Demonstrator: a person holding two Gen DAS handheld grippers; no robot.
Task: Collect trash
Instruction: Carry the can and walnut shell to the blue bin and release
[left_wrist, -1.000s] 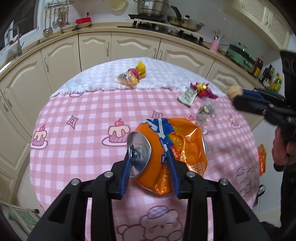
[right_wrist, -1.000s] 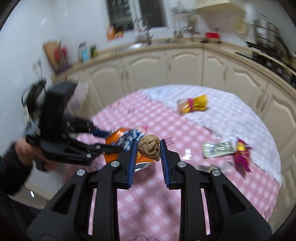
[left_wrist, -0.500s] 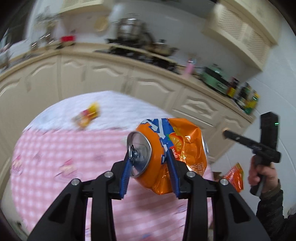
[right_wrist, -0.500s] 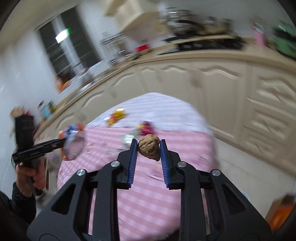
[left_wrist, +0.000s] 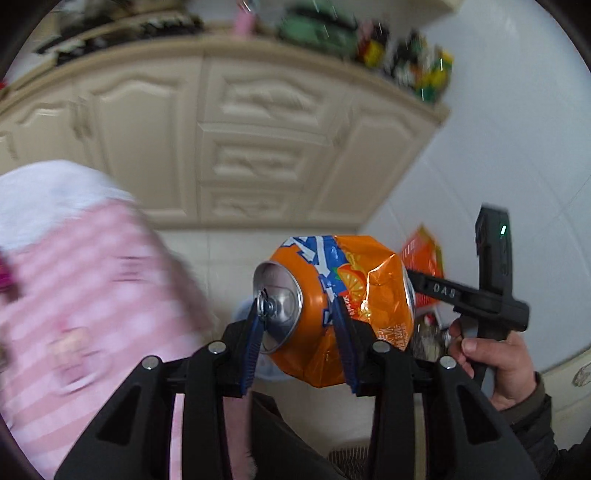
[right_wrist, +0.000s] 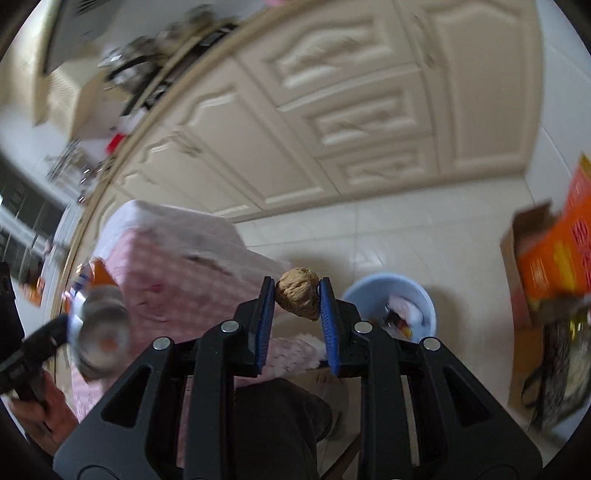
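Note:
My left gripper (left_wrist: 297, 325) is shut on a crushed orange soda can (left_wrist: 332, 306) and holds it in the air beside the table. The can also shows blurred in the right wrist view (right_wrist: 99, 332). My right gripper (right_wrist: 297, 302) is shut on a brown walnut (right_wrist: 298, 293) and holds it above the floor, just left of a light blue trash bin (right_wrist: 391, 295) that has some trash inside. The right gripper's handle and the hand on it show in the left wrist view (left_wrist: 480, 295).
The round table with a pink checked cloth (left_wrist: 74, 277) is at the left; it also shows in the right wrist view (right_wrist: 177, 273). Cream cabinets (left_wrist: 240, 129) stand behind. An orange carton in a cardboard box (right_wrist: 554, 266) is at the right by the wall.
Both grippers have swung away from the table toward the right, each still holding its item. The floor and the blue bin have come into view.

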